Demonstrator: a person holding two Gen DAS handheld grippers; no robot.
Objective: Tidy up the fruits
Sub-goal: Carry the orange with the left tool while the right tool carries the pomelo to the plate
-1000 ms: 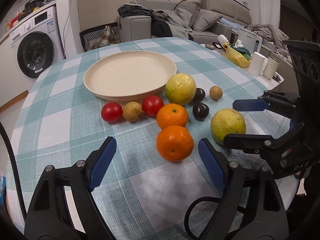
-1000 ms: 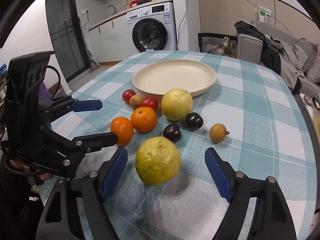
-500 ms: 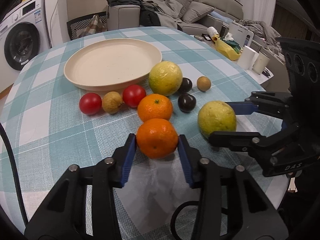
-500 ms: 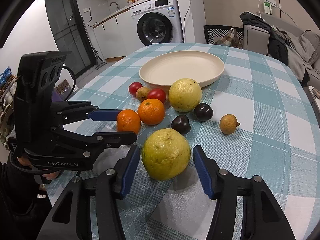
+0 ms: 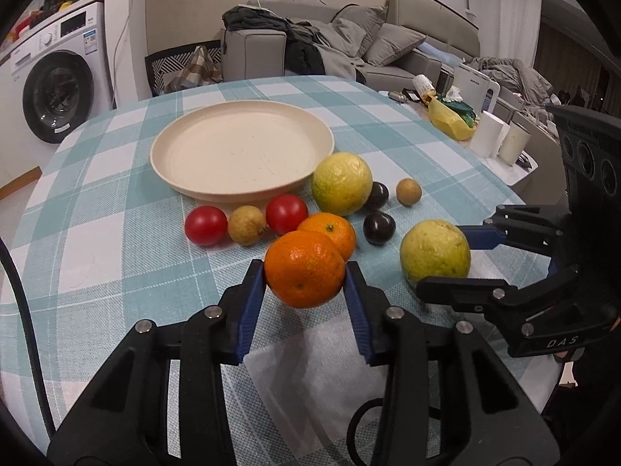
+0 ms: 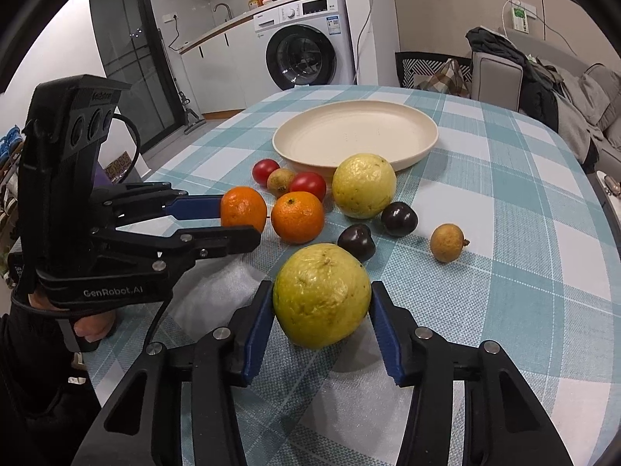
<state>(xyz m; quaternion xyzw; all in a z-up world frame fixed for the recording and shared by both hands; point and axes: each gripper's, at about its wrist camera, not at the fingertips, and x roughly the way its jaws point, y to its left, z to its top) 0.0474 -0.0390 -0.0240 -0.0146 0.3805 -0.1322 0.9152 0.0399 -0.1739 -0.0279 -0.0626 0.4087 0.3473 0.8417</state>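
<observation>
Sitting bare on the checked tabletop [image 5: 116,209], the cream plate [image 5: 240,147] holds no fruit; two tomatoes, two small brown fruits, a second orange [image 5: 330,231], a yellow-green citrus [image 5: 341,182] and two dark plums lie loose on the cloth just in front of its near rim. Left tool [image 5: 305,277] clenched on the near orange [image 5: 304,268], pads pressed to both sides. Right tool [image 6: 320,306], jaws just closing, grips the large yellow-green fruit [image 6: 322,295], beside the plums.
</observation>
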